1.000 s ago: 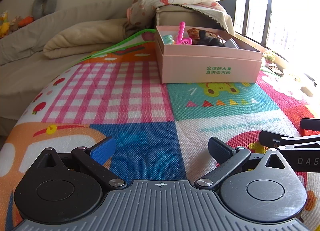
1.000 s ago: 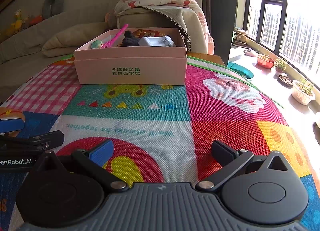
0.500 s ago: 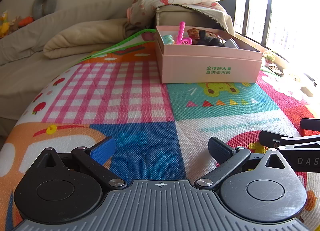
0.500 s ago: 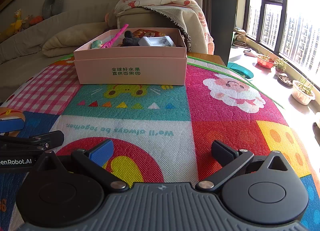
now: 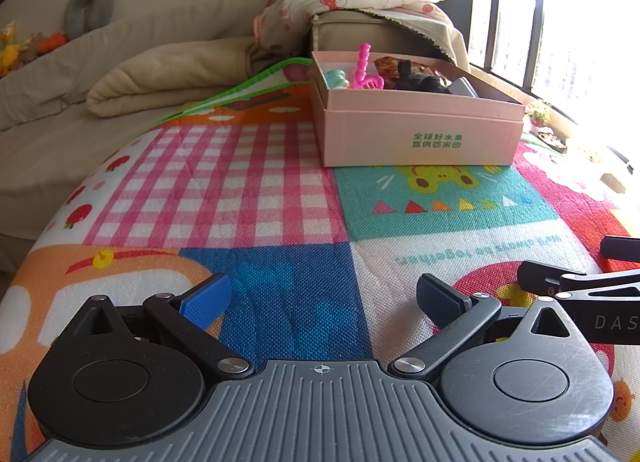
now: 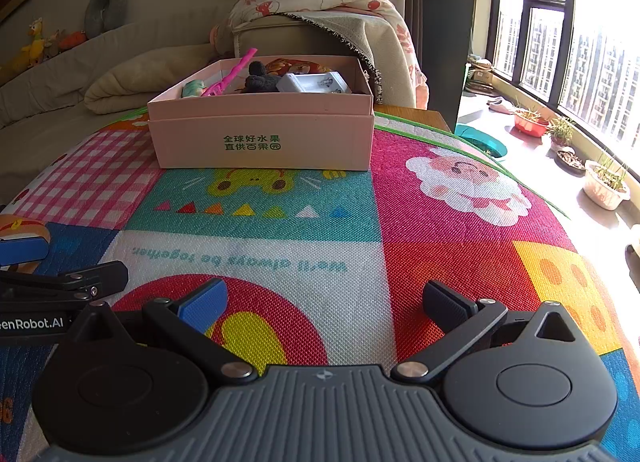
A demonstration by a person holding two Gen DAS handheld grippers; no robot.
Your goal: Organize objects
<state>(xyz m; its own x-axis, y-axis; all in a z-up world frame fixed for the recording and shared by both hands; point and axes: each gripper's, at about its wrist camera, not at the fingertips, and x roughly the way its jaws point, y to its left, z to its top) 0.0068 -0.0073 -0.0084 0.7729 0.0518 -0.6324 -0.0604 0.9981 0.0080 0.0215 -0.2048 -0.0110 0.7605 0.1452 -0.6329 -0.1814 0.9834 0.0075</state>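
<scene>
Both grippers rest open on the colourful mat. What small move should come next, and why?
Probably none: lift both away. The left gripper and right gripper hold nothing, the patchwork play mat carries no loose item, and the toys already lie inside the pink cardboard box.

Surface covered by a bright patchwork mat [image 6: 360,222]: pink check, teal, blue, red panels. Open pink box [image 6: 260,142] sits directly on the mat's far part, green print facing the cameras.

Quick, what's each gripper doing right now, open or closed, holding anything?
Left gripper: open, holding nothing, low over the play mat.
Right gripper: open, holding nothing, low over the same mat.
</scene>
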